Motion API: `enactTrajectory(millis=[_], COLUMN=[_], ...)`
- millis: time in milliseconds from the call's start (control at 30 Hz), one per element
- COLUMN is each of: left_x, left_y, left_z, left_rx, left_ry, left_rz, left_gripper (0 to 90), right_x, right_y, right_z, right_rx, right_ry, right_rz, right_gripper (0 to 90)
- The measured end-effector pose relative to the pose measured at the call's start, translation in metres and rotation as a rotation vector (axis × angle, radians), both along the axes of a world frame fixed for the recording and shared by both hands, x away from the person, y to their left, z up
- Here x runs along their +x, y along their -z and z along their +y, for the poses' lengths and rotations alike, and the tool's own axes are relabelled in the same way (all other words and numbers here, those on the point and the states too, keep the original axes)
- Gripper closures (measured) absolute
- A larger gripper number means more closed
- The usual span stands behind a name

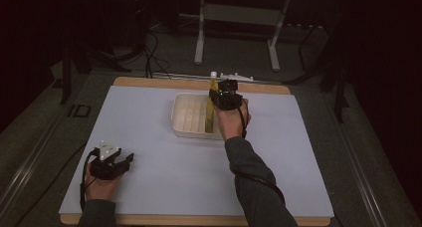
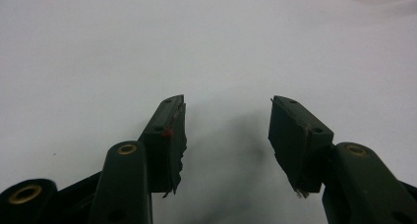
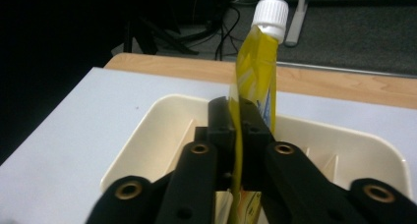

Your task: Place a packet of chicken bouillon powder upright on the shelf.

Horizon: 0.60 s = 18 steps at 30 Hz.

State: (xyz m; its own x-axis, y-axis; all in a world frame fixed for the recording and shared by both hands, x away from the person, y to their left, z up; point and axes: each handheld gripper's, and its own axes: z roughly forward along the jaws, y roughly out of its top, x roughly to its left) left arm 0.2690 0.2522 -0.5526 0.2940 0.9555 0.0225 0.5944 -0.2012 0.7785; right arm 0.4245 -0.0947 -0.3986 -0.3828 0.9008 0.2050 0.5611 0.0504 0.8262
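Closest to the person, the left gripper (image 1: 125, 160) sits low over the white mat (image 1: 149, 137), near its front left corner. The left hand (image 1: 101, 187) holds it. Its two jaws are wide apart with nothing between them, and in the left gripper view the bare mat (image 2: 147, 47) lies under them.

Farther out, the right hand (image 1: 230, 121) holds the right gripper (image 3: 241, 121) over a cream tray (image 1: 185, 115) in the middle of the mat. The tray has low ribs inside. The jaws are pressed tight on a thin yellow pouch (image 3: 253, 71). The pouch stands upright in the tray, and its white cap (image 3: 271, 13) sticks up above the jaws.

Past the tray is the wooden table edge (image 1: 149, 82), then a dark floor with cables and a metal stand (image 1: 239, 23).
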Motion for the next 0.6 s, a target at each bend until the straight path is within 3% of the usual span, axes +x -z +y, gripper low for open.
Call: enactTrajectory(millis=[133, 233, 400, 600], left_x=[-0.0001, -0.0001, -0.0002, -0.0003], left_y=[-0.0001, -0.0001, -0.0002, -0.0001], left_z=[0.0003, 0.0002, 0.0002, 0.0002], left_rx=[0.001, 0.001, 0.001, -0.001], left_ry=[0.0, 0.001, 0.001, 0.0], left_rz=[-0.001, -0.001, -0.003, -0.003], left_gripper=[48.5, 48.4, 48.4, 48.4], right_x=[-0.0009, -0.0014, -0.0042, -0.0078], right_y=[0.0048, 0.0066, 0.0047, -0.0003], right_z=[0.0003, 0.0006, 0.0037, 0.0049], right_rx=[0.001, 0.006, -0.027, -0.067], right_ry=[-0.011, -0.028, -0.063, -0.102], right_rz=[0.009, 0.009, -0.008, -0.035], right_gripper=[77.5, 66.0, 52.8, 44.5])
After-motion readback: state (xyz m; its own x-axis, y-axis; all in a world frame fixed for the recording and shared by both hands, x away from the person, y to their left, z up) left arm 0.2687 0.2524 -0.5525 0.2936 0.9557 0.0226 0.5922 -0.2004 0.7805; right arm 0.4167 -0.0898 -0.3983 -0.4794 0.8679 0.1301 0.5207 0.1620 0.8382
